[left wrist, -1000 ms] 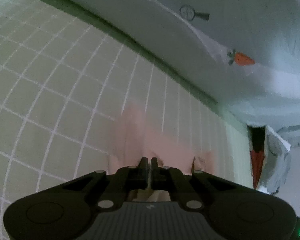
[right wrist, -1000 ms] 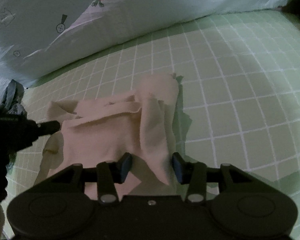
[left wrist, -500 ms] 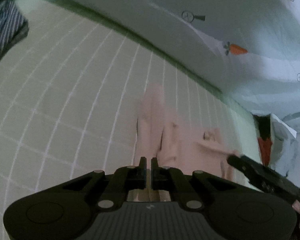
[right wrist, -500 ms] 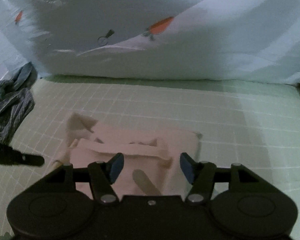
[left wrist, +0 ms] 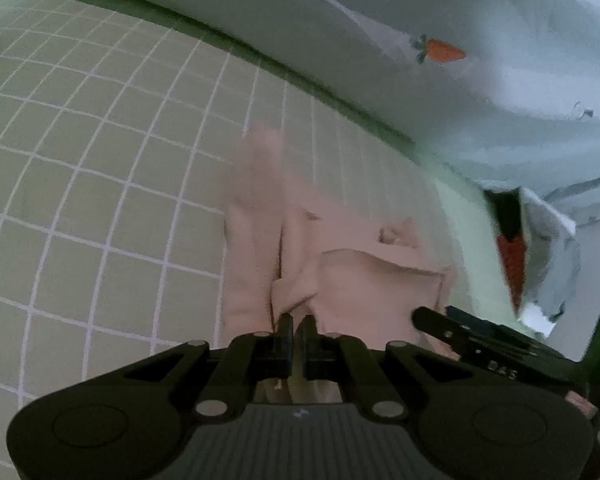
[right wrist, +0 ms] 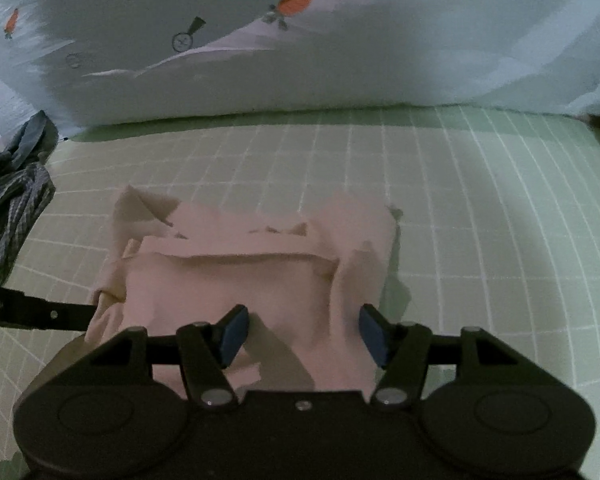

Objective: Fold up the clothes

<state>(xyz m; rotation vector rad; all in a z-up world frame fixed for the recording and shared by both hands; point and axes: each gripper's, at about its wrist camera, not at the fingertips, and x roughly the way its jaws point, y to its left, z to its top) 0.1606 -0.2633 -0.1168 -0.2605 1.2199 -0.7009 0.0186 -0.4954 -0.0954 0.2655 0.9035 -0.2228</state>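
A pink cloth [right wrist: 252, 276] lies crumpled on the green checked sheet [right wrist: 480, 216], near a big carrot-print pillow [right wrist: 340, 52]. The left gripper [left wrist: 295, 338] has its fingers pressed together, pinching an edge of the cloth. The right gripper [right wrist: 300, 332] hangs over the cloth, fingers spread wide, holding nothing. A striped garment [right wrist: 8, 208] sits off to the side.

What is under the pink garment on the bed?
The pink garment lies on the green grid-patterned sheet, which shows all around it. Whatever lies beneath its folded layers is covered.
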